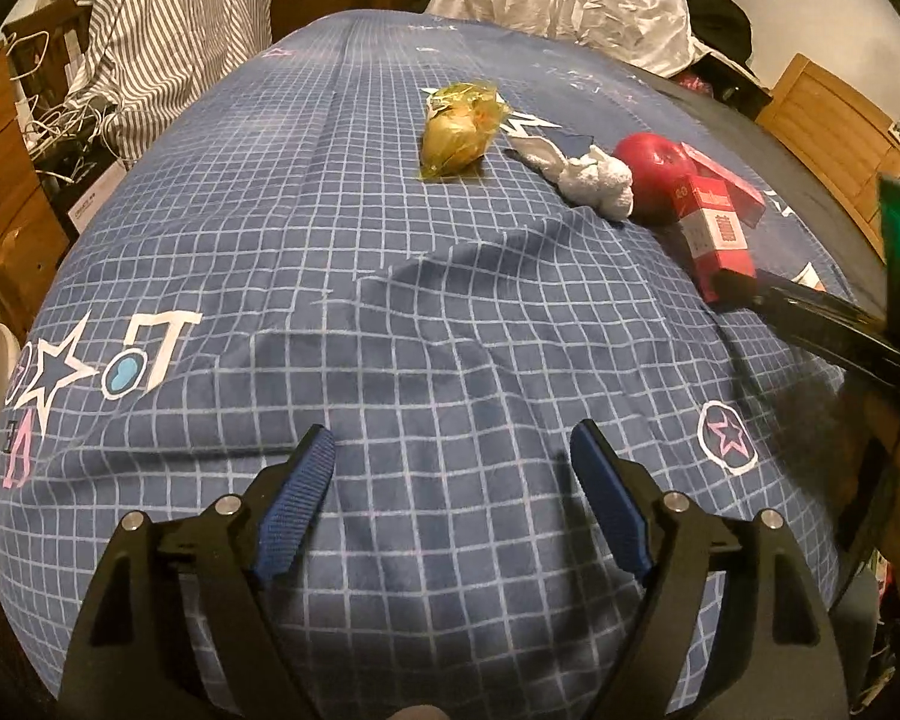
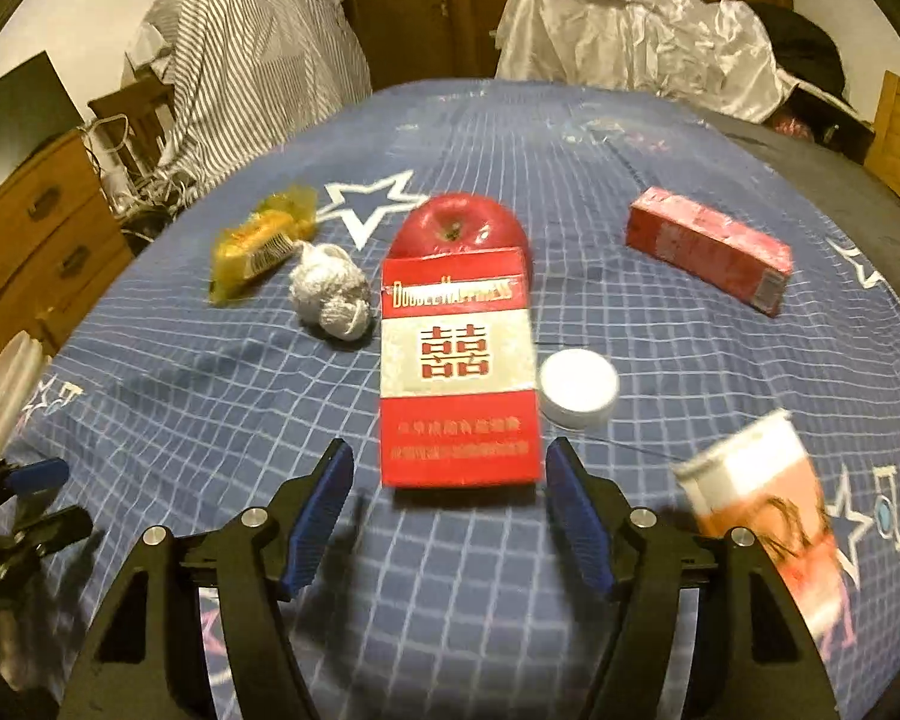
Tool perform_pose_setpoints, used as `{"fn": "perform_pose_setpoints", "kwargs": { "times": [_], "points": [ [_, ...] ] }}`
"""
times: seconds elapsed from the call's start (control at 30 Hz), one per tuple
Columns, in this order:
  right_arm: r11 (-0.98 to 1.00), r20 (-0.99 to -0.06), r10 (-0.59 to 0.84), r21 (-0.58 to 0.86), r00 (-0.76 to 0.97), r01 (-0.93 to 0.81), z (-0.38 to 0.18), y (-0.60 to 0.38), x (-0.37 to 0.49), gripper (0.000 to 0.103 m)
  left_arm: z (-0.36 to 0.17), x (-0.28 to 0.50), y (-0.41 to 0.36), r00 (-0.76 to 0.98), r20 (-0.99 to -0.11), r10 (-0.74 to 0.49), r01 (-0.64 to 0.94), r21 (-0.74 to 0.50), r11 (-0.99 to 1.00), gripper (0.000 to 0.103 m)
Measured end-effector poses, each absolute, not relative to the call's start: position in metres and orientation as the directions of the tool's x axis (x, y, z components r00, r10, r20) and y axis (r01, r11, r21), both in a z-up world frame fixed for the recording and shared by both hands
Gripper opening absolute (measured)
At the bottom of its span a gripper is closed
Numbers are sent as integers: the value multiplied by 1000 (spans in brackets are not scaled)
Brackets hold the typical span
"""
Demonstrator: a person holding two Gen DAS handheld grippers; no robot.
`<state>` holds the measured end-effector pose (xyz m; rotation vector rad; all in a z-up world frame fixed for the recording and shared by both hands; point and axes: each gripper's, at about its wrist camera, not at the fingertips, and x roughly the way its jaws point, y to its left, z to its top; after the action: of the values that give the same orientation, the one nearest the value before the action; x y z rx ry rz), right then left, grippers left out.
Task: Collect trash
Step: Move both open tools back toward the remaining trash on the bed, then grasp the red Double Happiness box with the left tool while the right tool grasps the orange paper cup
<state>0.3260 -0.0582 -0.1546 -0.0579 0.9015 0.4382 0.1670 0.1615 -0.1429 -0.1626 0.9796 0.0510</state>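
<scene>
Right wrist view shows our right tongs [image 2: 450, 510] wide and empty, the light, crushable cigarette pack [image 2: 459, 372] just ahead, best pinched across its long sides.

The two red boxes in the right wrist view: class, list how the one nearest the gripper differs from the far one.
The near red box faces the camera squarely, its gold lettering and white band showing; the far red box lies angled at the right, longer and narrower. The near box hides part of the apple; the far box stands clear of everything. Both are red cardboard on the blue checked cloth.
</scene>
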Motion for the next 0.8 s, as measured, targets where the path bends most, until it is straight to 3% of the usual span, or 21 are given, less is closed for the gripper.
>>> {"fn": "perform_pose_setpoints", "kwargs": {
  "times": [0.27, 0.33, 0.4, 0.5, 0.63, 0.77, 0.8],
  "points": [
    [822, -772, 466, 197, 432, -534, -144, -17, 275, 57, -138, 168, 155, 562, -826, -43, -107, -123, 987, 78],
    [780, -760, 536, 280, 368, -559, -143, -6, 260, 65, -135, 169, 152, 566, -823, -45, -102, -124, 987, 78],
    [742, -721, 612, 384, 323, -549, -140, -7, 251, 80, -133, 167, 150, 569, -821, -44, -102, -124, 987, 78],
    [727, -680, 653, 440, 334, -527, -135, -25, 241, 81, -128, 167, 150, 571, -820, -36, -108, -118, 987, 78],
    [763, -663, 621, 390, 417, -516, -127, -66, 236, 81, -118, 167, 146, 588, -806, -64, -120, -165, 979, 78],
    [799, -653, 577, 328, 491, -504, -120, -112, 234, 81, -111, 172, 122, 609, -786, -110, -135, -240, 961, 96],
    [810, -651, 564, 315, 509, -495, -117, -123, 235, 81, -114, 177, 112, 598, -795, -106, -140, -233, 962, 97]
  ]
}}
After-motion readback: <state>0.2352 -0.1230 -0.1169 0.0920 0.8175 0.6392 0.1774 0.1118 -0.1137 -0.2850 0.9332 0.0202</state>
